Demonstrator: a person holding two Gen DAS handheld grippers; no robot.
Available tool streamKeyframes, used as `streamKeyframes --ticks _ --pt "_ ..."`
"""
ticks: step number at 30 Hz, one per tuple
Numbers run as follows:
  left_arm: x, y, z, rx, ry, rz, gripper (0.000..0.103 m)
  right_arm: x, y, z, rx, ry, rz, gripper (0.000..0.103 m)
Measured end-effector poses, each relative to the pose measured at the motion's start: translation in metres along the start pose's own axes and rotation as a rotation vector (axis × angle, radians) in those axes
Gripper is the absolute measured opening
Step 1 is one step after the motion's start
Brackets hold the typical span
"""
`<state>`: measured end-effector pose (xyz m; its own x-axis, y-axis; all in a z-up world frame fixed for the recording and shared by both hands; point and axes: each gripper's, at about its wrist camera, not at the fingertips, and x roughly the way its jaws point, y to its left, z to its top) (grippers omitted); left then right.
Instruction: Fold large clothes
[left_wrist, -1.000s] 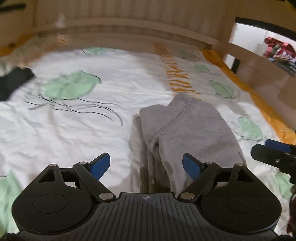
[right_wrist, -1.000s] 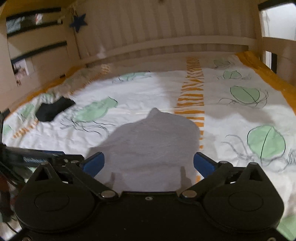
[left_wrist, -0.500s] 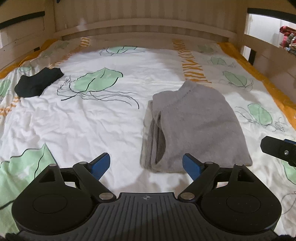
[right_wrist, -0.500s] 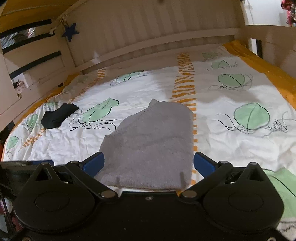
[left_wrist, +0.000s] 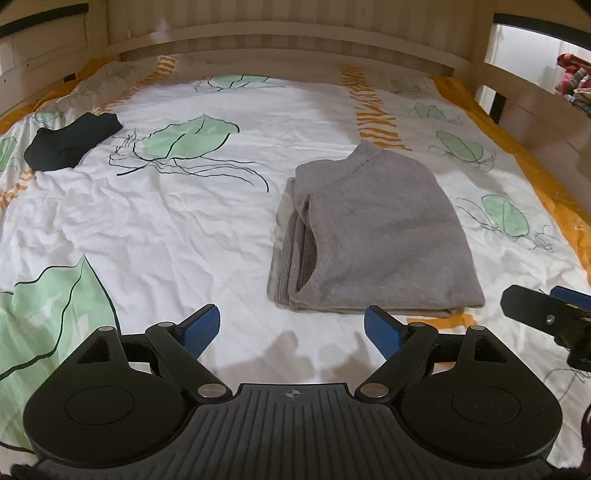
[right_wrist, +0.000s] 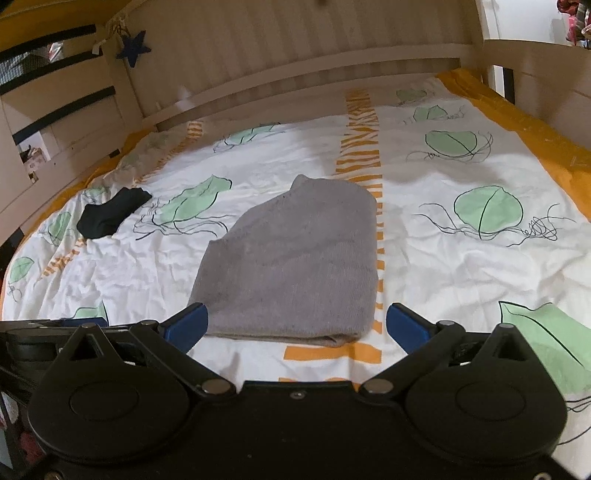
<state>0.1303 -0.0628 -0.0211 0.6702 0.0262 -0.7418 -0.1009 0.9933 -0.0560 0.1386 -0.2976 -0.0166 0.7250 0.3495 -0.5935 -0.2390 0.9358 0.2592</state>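
Both tools have drawn back from the folded grey sweater (left_wrist: 376, 236), now ahead of them on the bed (left_wrist: 184, 236). Left tool (left_wrist: 291, 328) and right tool (right_wrist: 295, 325) stand spread, empty.

Right tongs (right_wrist: 297, 325) open, nothing between the blue pads. Folded grey sweater (right_wrist: 291, 258) flat on bed sheet (right_wrist: 461, 266), just ahead. Black garment (right_wrist: 110, 216) well apart, far left.

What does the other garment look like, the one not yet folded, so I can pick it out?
Start at the white bed cover with green leaf prints. Far left, near its orange border, lies a small black garment. It is dark and crumpled, unlike the grey sweater folded neatly right of centre.
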Motion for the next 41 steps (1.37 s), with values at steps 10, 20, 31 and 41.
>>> streamKeyframes --ticks 10,20,31,41 --pt "0.000 0.000 -0.006 -0.010 0.023 -0.016 0.085 0.000 0.005 -0.004 -0.018 0.025 -0.014 0.102" --pt "0.003 0.003 -0.007 -0.016 0.031 -0.013 0.085 0.005 0.005 -0.005 -0.020 0.046 -0.023 0.102" --pt "0.005 0.003 -0.010 -0.012 0.041 -0.020 0.085 0.007 0.004 -0.005 -0.017 0.058 -0.026 0.102" --pt "0.006 0.001 -0.011 -0.004 0.046 -0.024 0.085 0.011 0.004 -0.008 -0.011 0.072 -0.028 0.102"
